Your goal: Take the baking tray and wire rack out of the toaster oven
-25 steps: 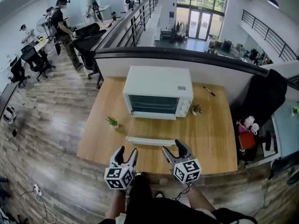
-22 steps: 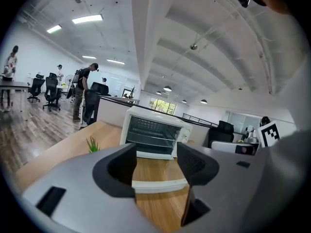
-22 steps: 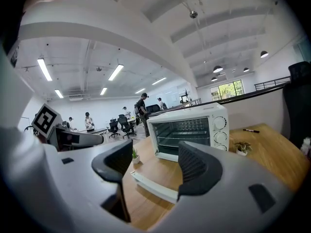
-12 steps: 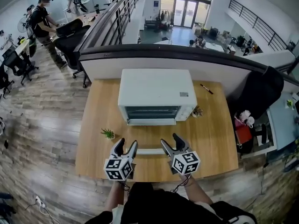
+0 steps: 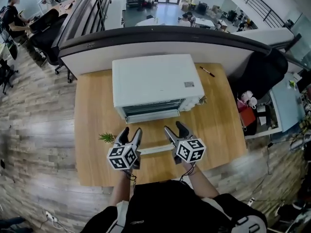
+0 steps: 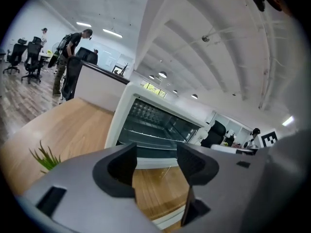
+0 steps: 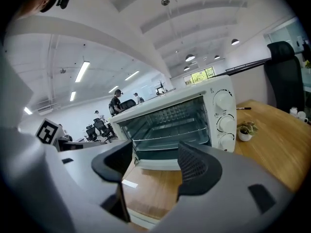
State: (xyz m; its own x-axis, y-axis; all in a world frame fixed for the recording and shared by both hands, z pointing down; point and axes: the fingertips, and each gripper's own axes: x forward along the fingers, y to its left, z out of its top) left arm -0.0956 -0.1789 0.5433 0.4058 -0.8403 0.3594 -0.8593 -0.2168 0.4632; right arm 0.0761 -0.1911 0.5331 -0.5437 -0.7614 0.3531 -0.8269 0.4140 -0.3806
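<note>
**Both hand-held grippers are held released in front of the open toaster oven.**

The left hand-held gripper (image 5: pixel 131 131) and the right hand-held gripper (image 5: pixel 173 127) are held side by side over the near half of the table (image 5: pixel 218 120). The jaws of each are spread, and nothing is gripped between them. The white toaster oven (image 5: pixel 150 79) is set mid-table, with its glass door (image 5: pixel 154 150) folded down flat toward the grippers. The wire rack (image 7: pixel 170 136) is seen inside the oven. The baking tray cannot be told apart from the oven floor. A small plant (image 5: pixel 106 137) is placed just left of the left hand-held gripper.
</note>
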